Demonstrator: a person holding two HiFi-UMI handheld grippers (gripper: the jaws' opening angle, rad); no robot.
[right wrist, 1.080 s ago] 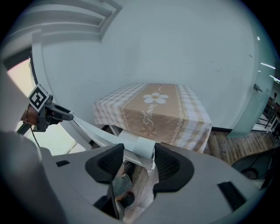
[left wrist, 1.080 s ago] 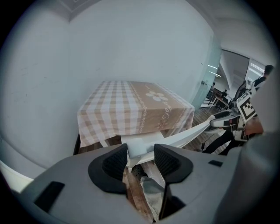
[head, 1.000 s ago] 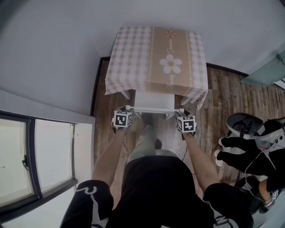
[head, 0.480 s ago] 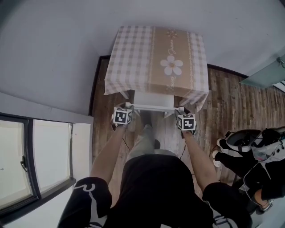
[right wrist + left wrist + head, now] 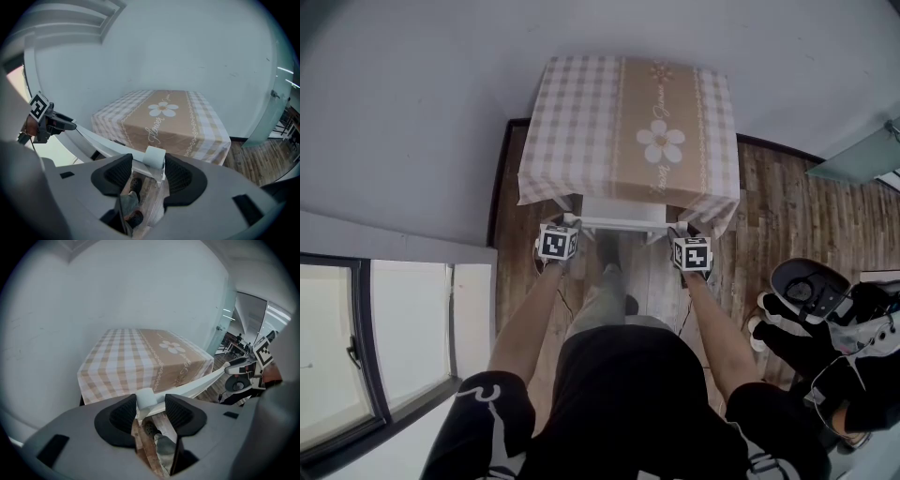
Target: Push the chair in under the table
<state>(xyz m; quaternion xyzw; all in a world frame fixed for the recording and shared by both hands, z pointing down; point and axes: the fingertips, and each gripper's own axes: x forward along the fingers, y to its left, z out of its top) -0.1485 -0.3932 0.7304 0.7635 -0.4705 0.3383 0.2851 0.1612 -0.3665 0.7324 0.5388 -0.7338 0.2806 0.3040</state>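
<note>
A white chair [image 5: 623, 210] stands at the near edge of the table [image 5: 628, 122], which wears a checked cloth with a flower. Most of the chair's seat is hidden under the cloth. My left gripper [image 5: 570, 227] is shut on the left end of the chair's top rail [image 5: 145, 398]. My right gripper [image 5: 679, 234] is shut on the right end of the rail [image 5: 154, 157]. In the left gripper view the rail [image 5: 197, 384] runs across to the right gripper [image 5: 243, 367]. The table [image 5: 164, 117] fills the middle of the right gripper view.
The table sits against a pale wall in a corner. A window [image 5: 356, 347] is low at the left. Another person in dark gear [image 5: 825, 323] stands on the wooden floor [image 5: 787, 197] at the right. My leg and shoe [image 5: 609, 281] are behind the chair.
Both grippers and the chair have moved a little forward, so more of the seat is under the cloth. The person at the right has shifted.
</note>
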